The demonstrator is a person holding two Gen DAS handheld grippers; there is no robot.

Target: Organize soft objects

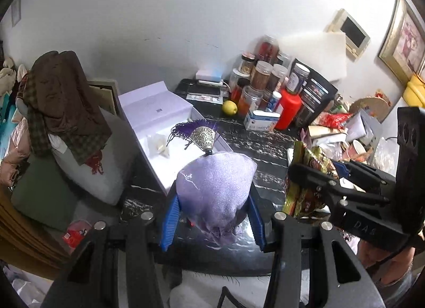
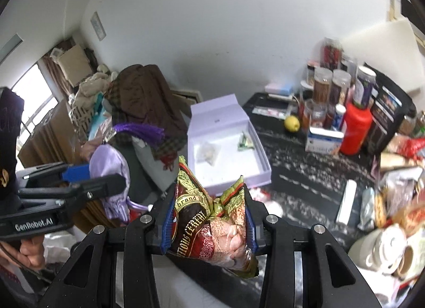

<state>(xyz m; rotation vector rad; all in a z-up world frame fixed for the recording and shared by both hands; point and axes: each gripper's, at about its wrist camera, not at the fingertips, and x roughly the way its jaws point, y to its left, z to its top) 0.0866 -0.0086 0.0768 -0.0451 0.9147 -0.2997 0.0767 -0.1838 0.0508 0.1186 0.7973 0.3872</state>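
My left gripper (image 1: 212, 217) is shut on a lilac fabric pouch (image 1: 215, 188) with a brass ornament and purple tassel (image 1: 198, 130) at its top, held above the dark marbled table (image 1: 265, 154). My right gripper (image 2: 208, 224) is shut on a red-and-gold cereal packet (image 2: 209, 217), squeezed between the blue pads. In the left wrist view the right gripper (image 1: 326, 172) shows at the right with the cereal packet (image 1: 305, 175). In the right wrist view the left gripper (image 2: 79, 175) shows at the left with the lilac pouch (image 2: 111, 172). An open lilac box (image 2: 223, 146) lies beyond, holding two small packets.
A chair draped with brown cloth (image 1: 63, 100) stands left of the table. Jars, a red bottle (image 1: 288, 108), a lemon (image 1: 229, 107) and a small carton crowd the table's back. Cups and wrappers (image 2: 393, 228) pile at the right. A hand (image 2: 29, 252) holds the left gripper.
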